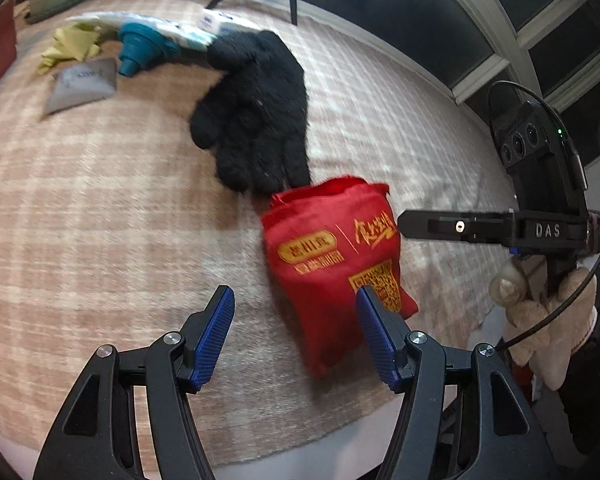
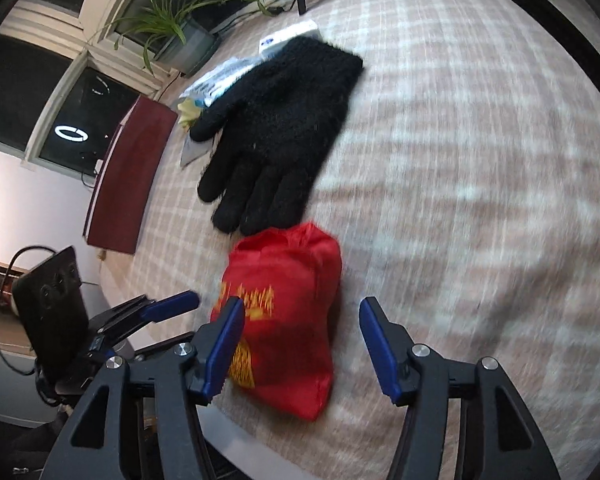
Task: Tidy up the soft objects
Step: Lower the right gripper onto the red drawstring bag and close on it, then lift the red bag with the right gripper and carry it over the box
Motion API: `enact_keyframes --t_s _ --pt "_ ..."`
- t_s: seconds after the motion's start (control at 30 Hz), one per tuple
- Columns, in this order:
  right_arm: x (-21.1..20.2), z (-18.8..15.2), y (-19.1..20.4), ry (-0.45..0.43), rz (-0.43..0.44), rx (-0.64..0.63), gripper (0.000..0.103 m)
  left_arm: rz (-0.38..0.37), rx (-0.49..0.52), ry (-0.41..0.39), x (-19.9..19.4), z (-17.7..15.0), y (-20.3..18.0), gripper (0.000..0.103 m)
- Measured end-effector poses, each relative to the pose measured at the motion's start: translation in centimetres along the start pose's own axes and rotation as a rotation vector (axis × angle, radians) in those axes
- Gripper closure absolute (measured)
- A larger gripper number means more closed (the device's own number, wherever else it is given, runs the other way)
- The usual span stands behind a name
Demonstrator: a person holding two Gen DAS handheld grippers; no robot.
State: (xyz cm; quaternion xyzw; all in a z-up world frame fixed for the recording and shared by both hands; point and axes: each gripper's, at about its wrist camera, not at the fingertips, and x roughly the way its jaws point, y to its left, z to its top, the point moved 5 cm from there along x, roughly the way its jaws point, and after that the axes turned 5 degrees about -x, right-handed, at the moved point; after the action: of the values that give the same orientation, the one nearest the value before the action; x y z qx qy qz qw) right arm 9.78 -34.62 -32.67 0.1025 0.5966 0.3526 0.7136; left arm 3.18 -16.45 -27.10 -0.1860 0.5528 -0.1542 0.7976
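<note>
A red cloth bag [image 1: 332,268] with gold print lies on the checked tablecloth [image 1: 100,208]; it also shows in the right wrist view [image 2: 288,316]. A black fuzzy glove [image 1: 256,112] lies just beyond it, fingertips touching the bag's top, and shows in the right wrist view [image 2: 276,128]. My left gripper [image 1: 296,320] is open and empty, its right pad over the bag's lower corner. My right gripper [image 2: 302,340] is open, the bag lying between its pads. The right gripper also shows side-on in the left wrist view [image 1: 404,226], beside the bag.
At the far end lie a teal funnel-shaped object [image 1: 140,46], a grey pouch [image 1: 82,84], a yellow cloth [image 1: 72,46] and a white-blue packet [image 1: 172,28]. A potted plant [image 2: 184,40] stands by the window. A dark red board [image 2: 128,176] borders the table. The table's front edge is near.
</note>
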Motion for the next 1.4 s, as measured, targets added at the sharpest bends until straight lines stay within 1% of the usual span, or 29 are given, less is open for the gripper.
enact_keyframes --t_s 0.17,0.33,0.63,0.7,0.87,0.97,1.17,1.4 --pt "0.9 -1.0 0.6 0.018 0.016 -0.007 0.047 -0.028 0.001 0.031 1.2 -0.5 -0.8 0.040" --pt "1.5 -1.1 1.1 0.021 0.020 -0.010 0.047 -0.048 0.001 0.036 2.0 -0.3 -1.5 0.040" --pt "2.3 -0.8 1.5 0.030 0.039 -0.001 0.048 -0.078 0.030 0.041 2.4 -0.5 -2.3 0.040" --pt "2.3 -0.8 1.6 0.028 0.042 0.004 0.049 -0.082 0.031 0.040 2.3 -0.5 -2.3 0.042" --pt "2.2 -0.9 1.4 0.024 0.043 0.020 0.053 -0.089 0.029 0.037 2.5 -0.4 -2.2 0.043" --pt "2.2 -1.0 1.5 0.022 0.041 0.029 0.055 -0.086 0.033 0.031 2.2 -0.4 -2.2 0.046" --pt "1.8 -1.0 2.2 0.013 0.047 0.034 0.056 -0.086 0.048 0.013 0.8 -0.3 -2.2 0.046" --pt "1.3 -0.1 4.7 -0.013 0.056 0.021 0.056 -0.081 0.065 -0.031 -2.0 0.1 -1.5 0.046"
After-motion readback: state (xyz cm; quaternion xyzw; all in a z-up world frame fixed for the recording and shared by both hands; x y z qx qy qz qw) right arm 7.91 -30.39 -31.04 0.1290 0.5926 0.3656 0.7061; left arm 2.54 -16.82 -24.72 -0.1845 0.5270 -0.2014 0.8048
